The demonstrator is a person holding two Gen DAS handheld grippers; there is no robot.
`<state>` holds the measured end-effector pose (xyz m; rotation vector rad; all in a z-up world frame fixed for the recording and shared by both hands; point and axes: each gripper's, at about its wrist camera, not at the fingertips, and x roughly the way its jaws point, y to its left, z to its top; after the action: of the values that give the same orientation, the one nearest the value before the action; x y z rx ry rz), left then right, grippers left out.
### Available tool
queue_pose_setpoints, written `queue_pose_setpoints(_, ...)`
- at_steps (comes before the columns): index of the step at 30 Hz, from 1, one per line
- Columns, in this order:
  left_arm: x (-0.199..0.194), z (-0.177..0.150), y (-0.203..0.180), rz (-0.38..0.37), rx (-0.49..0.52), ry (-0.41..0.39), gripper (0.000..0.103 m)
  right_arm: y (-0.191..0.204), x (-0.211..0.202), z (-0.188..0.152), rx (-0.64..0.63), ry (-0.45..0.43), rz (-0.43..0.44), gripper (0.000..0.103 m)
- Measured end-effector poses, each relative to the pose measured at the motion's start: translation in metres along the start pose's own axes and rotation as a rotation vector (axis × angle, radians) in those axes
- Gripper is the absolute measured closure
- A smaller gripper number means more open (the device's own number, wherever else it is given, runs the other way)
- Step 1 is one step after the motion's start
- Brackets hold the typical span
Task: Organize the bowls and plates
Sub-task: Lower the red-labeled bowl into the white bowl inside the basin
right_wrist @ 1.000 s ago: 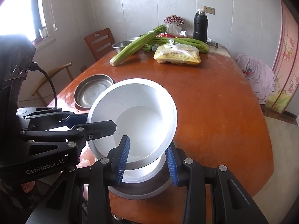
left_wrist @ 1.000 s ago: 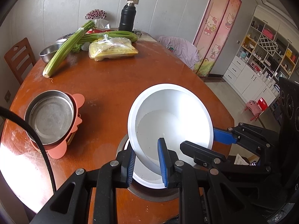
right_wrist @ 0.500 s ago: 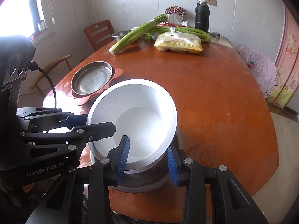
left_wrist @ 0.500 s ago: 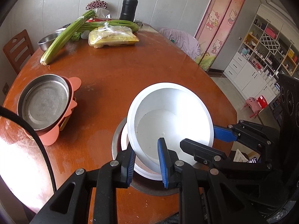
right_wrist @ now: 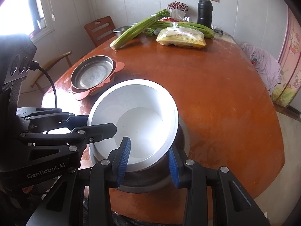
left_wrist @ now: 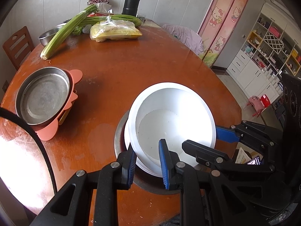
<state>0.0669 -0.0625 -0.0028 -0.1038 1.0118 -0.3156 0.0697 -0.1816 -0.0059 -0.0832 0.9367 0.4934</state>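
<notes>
left gripper (left_wrist: 147, 164) jaws closed on near rim of white bowl (left_wrist: 175, 120), one finger inside, one outside. right gripper (right_wrist: 148, 156) jaws pinch same bowl at its right rim. bowl tilted, held over second white bowl (left_wrist: 131, 143) nested in steel dish (left_wrist: 120, 137) at near table (left_wrist: 131, 71) edge. steel plate (left_wrist: 43, 94) on pink tray (left_wrist: 75, 75), left. celery (left_wrist: 64, 32), yellow bag (left_wrist: 114, 32), black flask (left_wrist: 131, 1) at far side.

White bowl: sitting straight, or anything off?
The white bowl is tilted, not nested flat in the steel dish beneath. Both the left gripper and right gripper clamp its rim. Nothing is spilled.
</notes>
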Motion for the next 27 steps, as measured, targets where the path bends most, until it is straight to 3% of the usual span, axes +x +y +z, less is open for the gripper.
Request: queue_pose_setpoints(27,-0.0005,-0.0032,-0.0039,0.027,0.031,-0.006,0.079,-0.0016,0.0049,-0.0008,-0.004,0.004,-0.025,0.063)
